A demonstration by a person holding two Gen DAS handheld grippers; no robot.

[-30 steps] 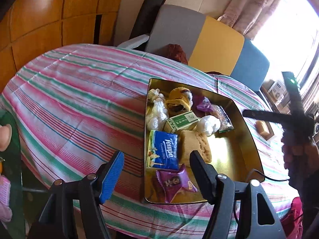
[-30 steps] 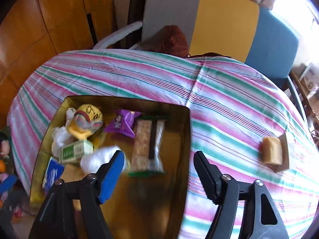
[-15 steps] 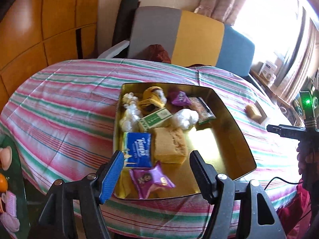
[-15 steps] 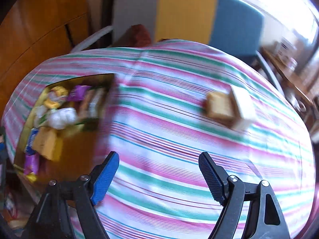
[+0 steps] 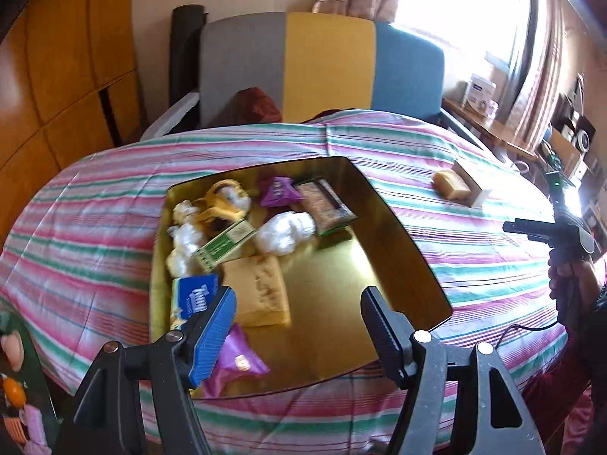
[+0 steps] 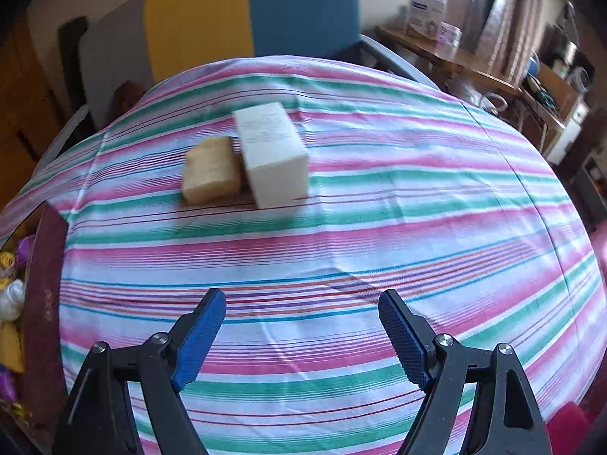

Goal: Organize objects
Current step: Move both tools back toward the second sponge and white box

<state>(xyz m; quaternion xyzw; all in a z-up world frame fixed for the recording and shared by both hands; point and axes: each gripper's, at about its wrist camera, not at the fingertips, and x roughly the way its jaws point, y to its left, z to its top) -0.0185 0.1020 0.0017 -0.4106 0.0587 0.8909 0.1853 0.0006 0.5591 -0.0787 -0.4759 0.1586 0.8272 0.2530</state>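
A gold tray [image 5: 413, 250] lies on the striped tablecloth and holds several small items: a blue tissue pack [image 5: 191, 299], a tan cake [image 5: 258, 292], purple packets, a green box [image 5: 224, 244] and white wrapped lumps. My left gripper [image 5: 297, 324] hangs open over the tray's near end, empty. In the right wrist view a tan cake [image 6: 210, 168] and a white box [image 6: 271, 151] lie side by side on the cloth, beyond my open, empty right gripper [image 6: 301, 328]. The tray's edge [image 6: 43, 284] shows at the left there.
A grey, yellow and blue chair [image 5: 322, 64] stands behind the table. A hand [image 5: 569, 261] with the other gripper shows at the right of the left wrist view. A wooden shelf with boxes [image 6: 447, 45] lies past the table's right side.
My right gripper swung right from over the tray to the bare cloth, nearer the cake and white box, and its jaws widened a little. The left gripper shifted and rolled; the tray now sits squarer.
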